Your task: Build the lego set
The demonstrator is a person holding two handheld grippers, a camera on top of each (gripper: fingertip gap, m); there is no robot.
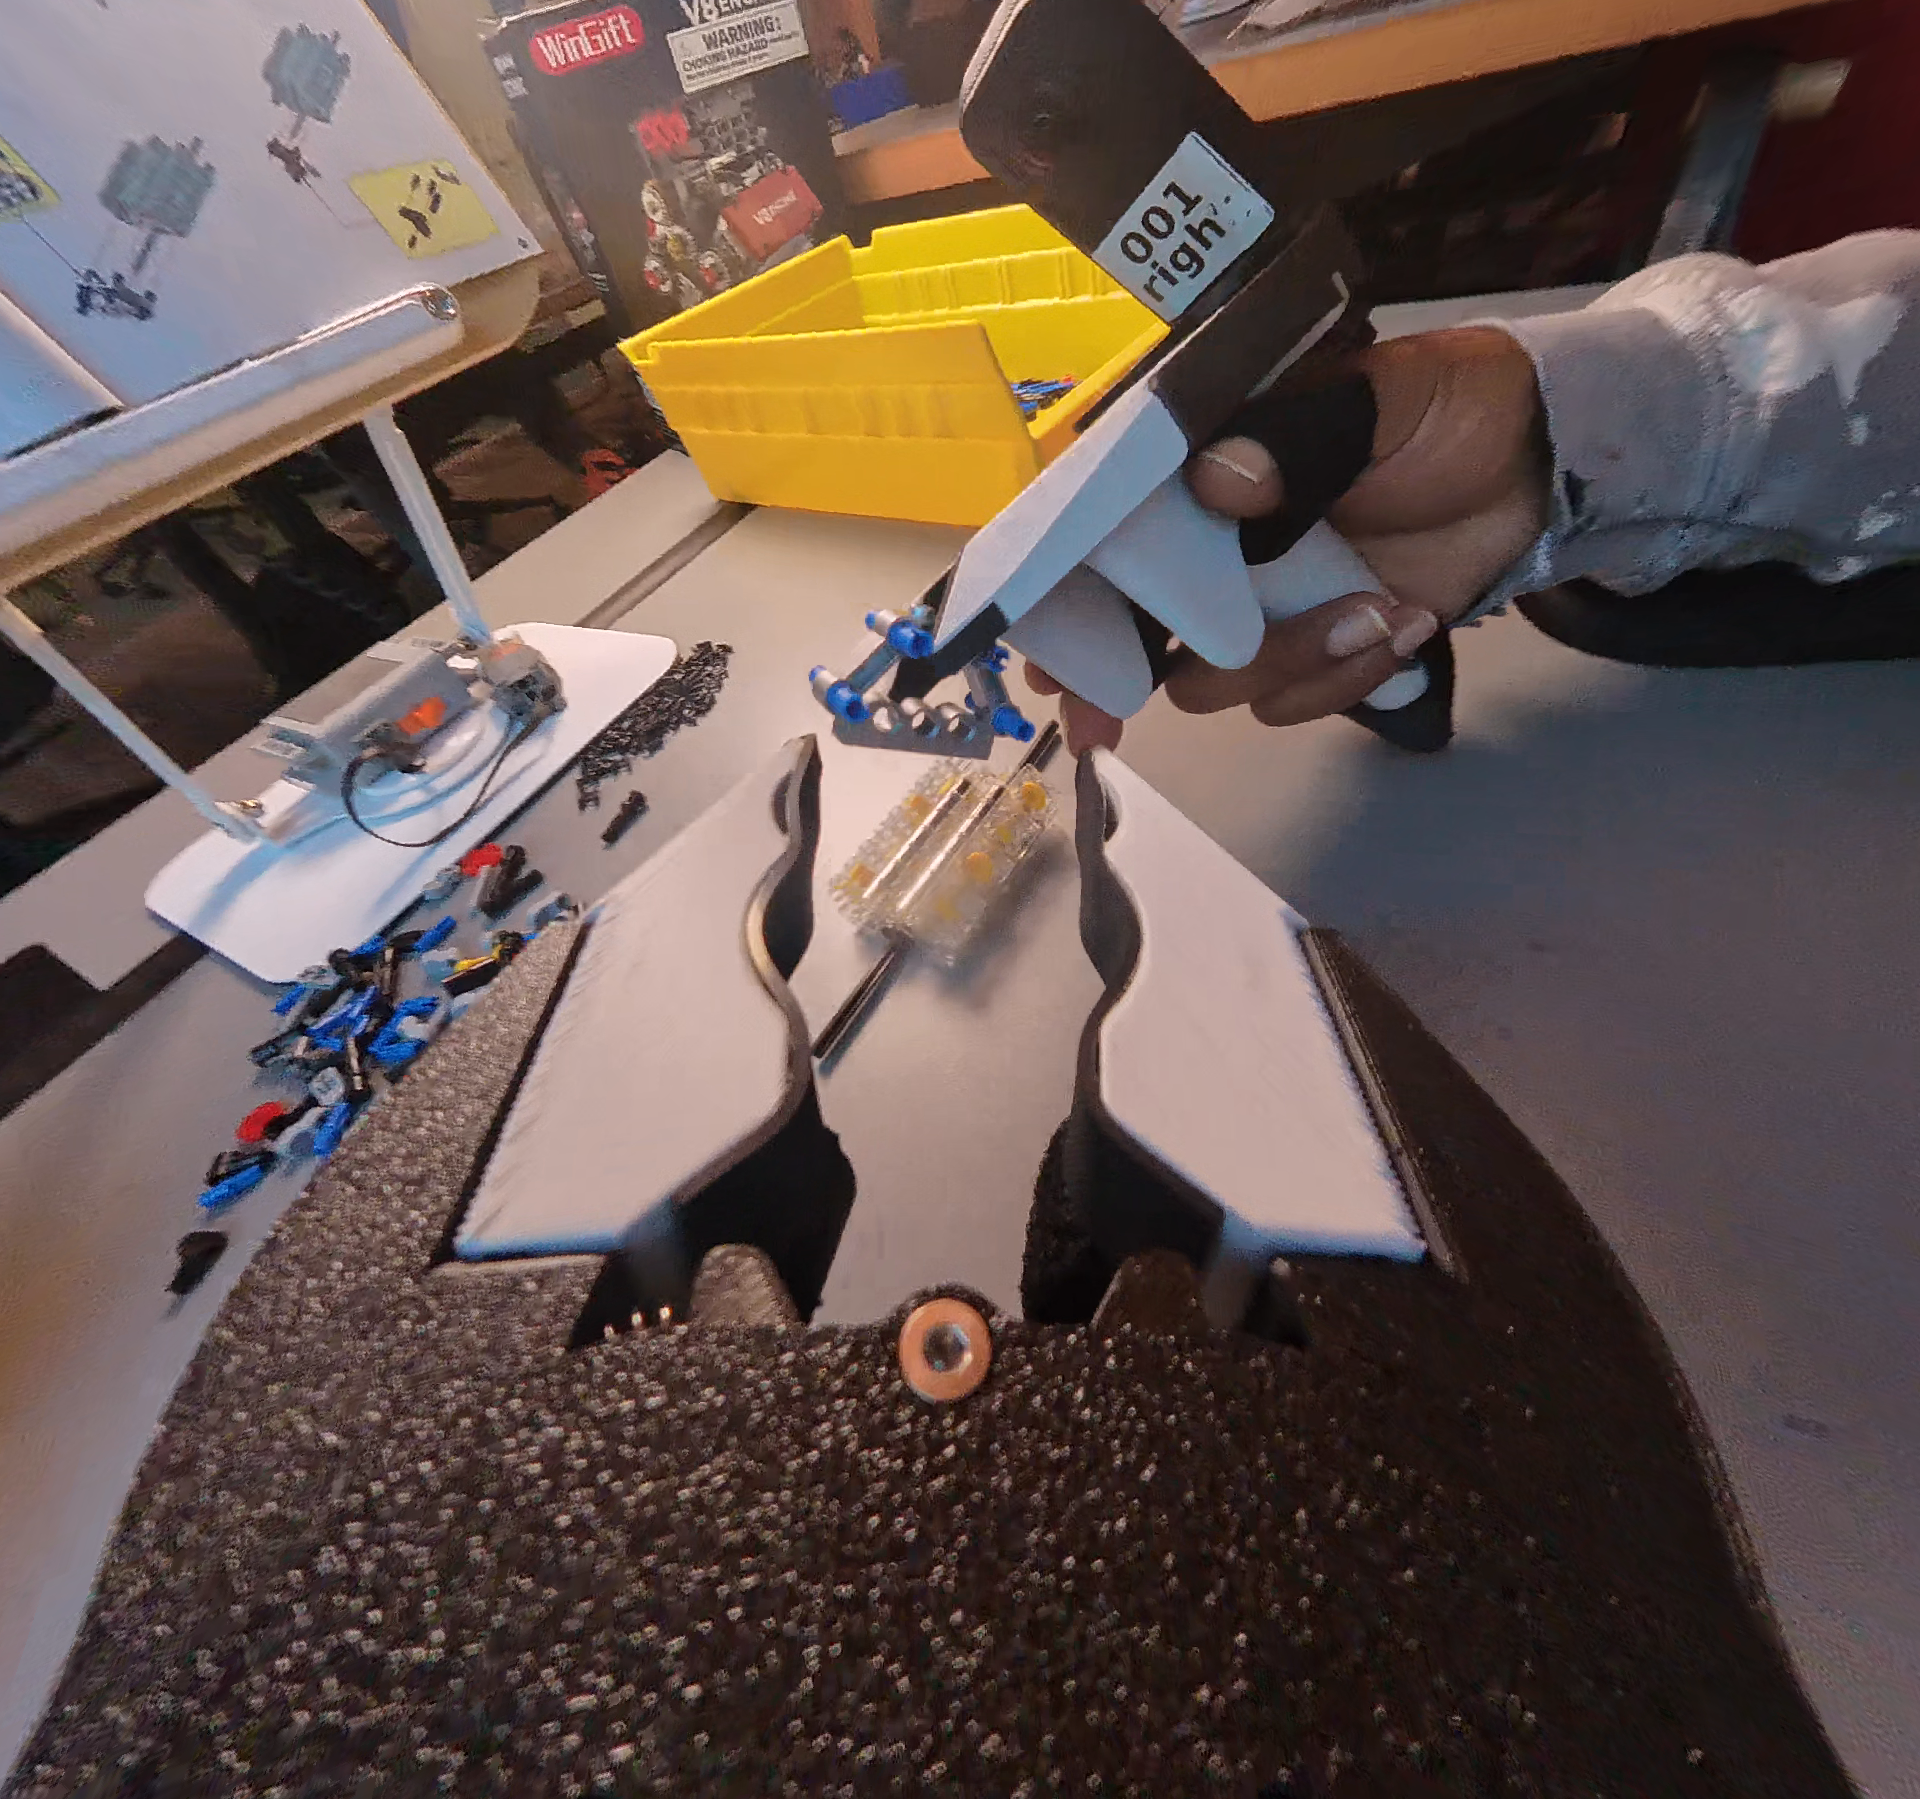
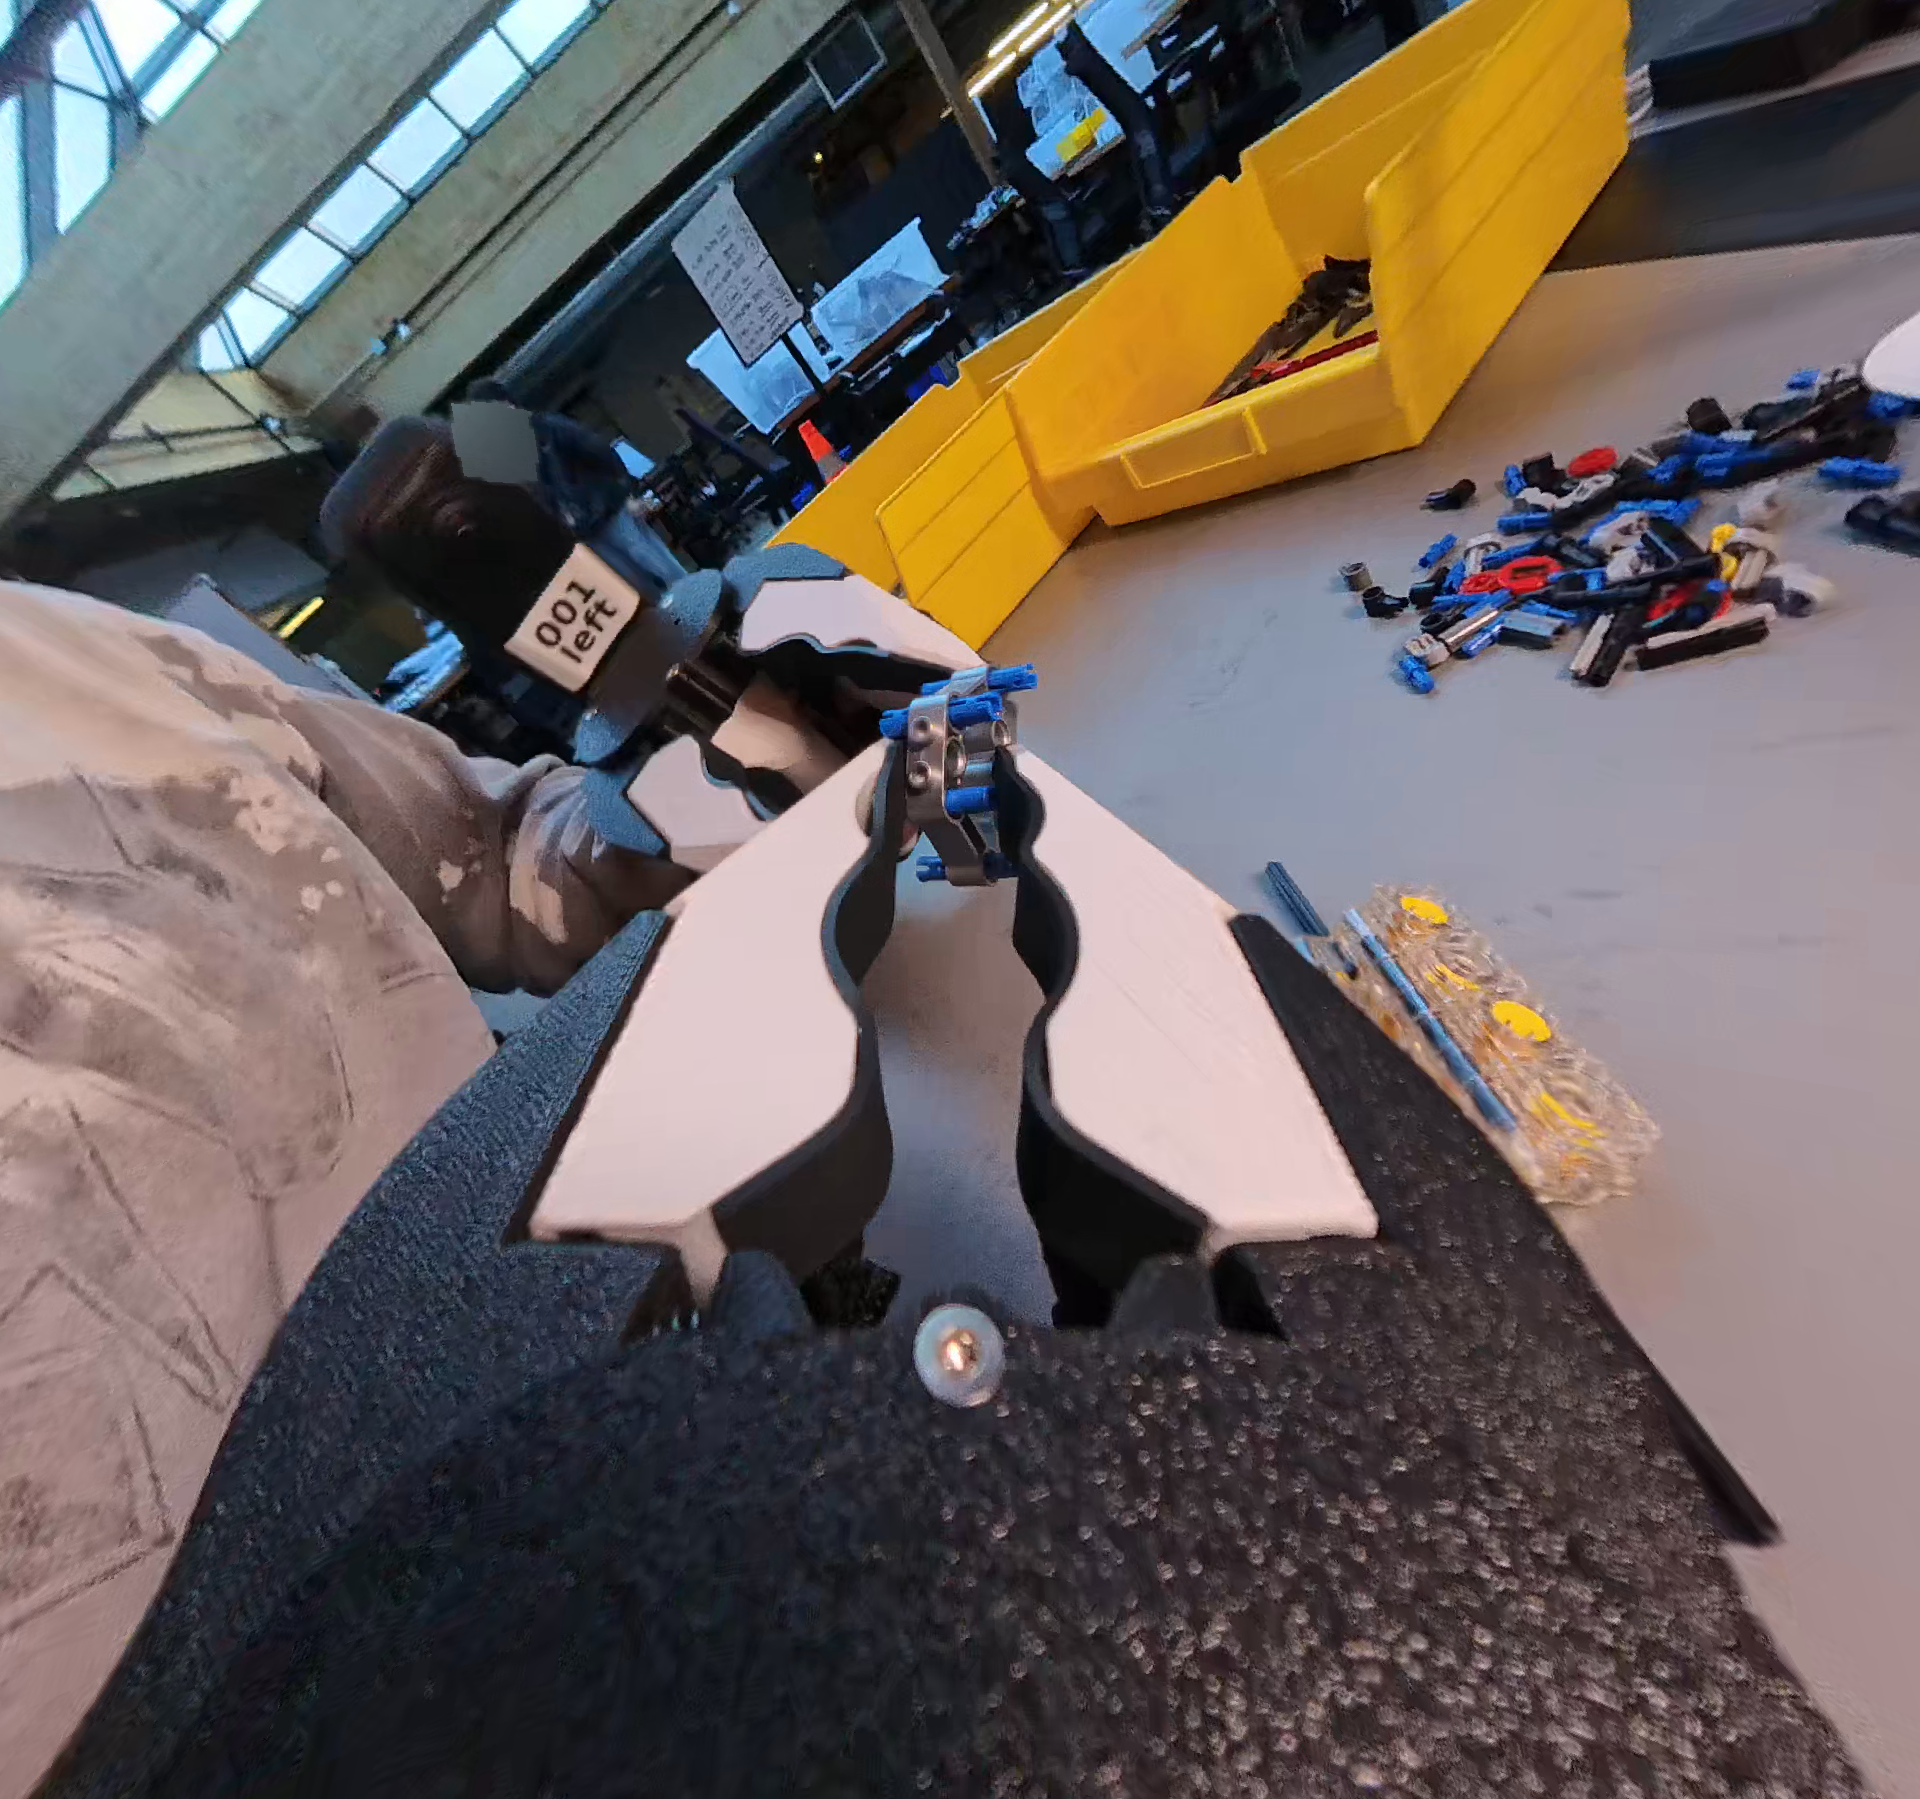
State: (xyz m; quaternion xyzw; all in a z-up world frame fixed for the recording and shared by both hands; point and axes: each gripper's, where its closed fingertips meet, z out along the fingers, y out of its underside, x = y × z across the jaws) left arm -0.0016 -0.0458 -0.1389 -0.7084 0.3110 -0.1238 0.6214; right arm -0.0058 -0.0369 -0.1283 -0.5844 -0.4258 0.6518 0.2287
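Presently the right gripper pinches a grey holed beam with blue pins; the left gripper, spread and empty, hovers near a clear studded block with yellow inserts, its long axis running near-to-far.

Yellow bins, grey beam with blue pins, clear block dotted yellow, grey table

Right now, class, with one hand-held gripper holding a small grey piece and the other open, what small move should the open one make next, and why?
Probably ease the left hand-held gripper forward around the clear block with yellow parts. Its jaws stand open and empty, the block lies on the table just ahead between them, and the right hand-held gripper is shut on the grey beam with blue pins.
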